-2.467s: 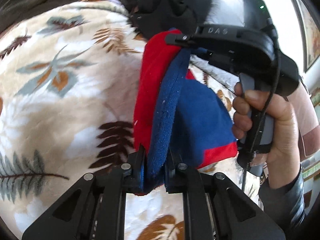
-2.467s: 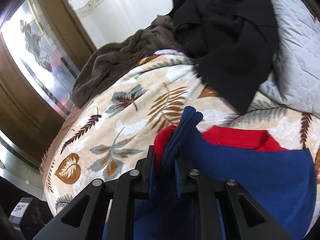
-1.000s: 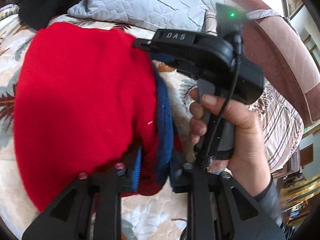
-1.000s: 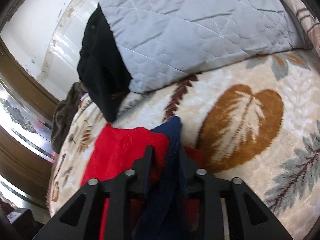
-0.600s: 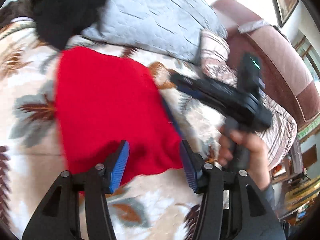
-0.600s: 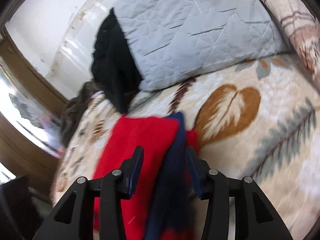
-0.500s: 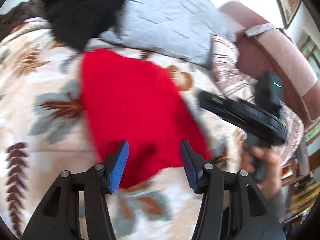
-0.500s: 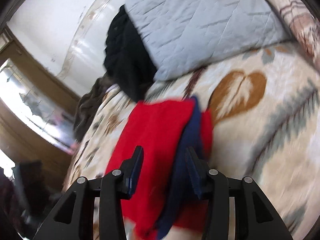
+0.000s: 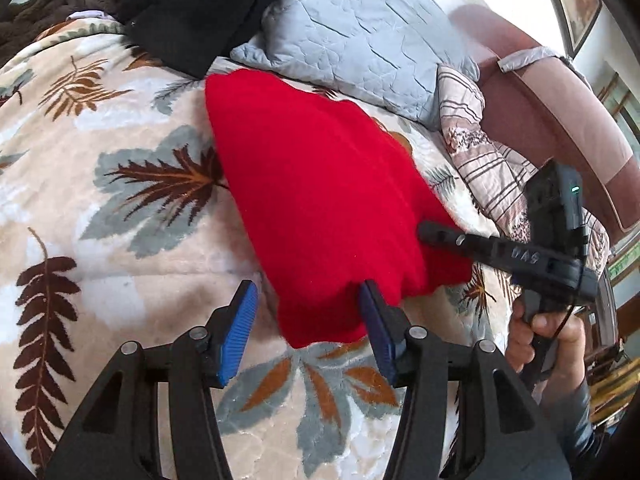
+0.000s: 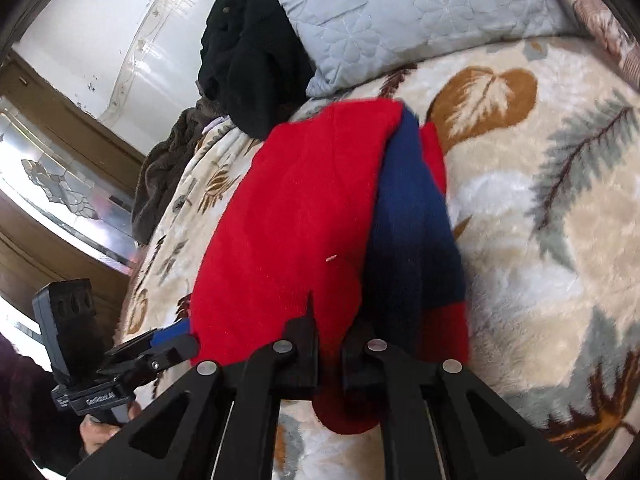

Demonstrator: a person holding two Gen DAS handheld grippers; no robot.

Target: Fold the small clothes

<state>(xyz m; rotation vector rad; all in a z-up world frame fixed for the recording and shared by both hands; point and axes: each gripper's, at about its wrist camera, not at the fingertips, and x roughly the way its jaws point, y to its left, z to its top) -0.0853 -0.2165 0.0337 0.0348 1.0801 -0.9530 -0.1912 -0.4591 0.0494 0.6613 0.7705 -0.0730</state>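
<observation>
A folded red garment [image 9: 320,184] lies flat on the leaf-patterned blanket [image 9: 120,208]. In the right wrist view the same red garment [image 10: 296,220] shows a dark blue band [image 10: 412,220] along its right side. My left gripper [image 9: 308,324] is open; the garment's near corner lies between its blue pads [image 9: 240,320], and they do not press on it. My right gripper [image 10: 334,340] is shut to a thin slit just above the garment's near edge, and no cloth is clearly pinched. In the left wrist view its tip [image 9: 424,232] sits at the garment's right edge, with a hand [image 9: 544,340] holding it.
A grey quilted pillow [image 9: 360,28] lies right behind the garment. Black clothing [image 9: 192,4] and a brown throw [image 9: 40,12] are at the far left. A striped cushion [image 9: 480,152] and a padded brown headboard [image 9: 560,100] are on the right.
Both grippers let go of the garment, which now lies flat on the blanket, and both drew back from it. The left jaws opened wide. The right jaws opened, then shut.
</observation>
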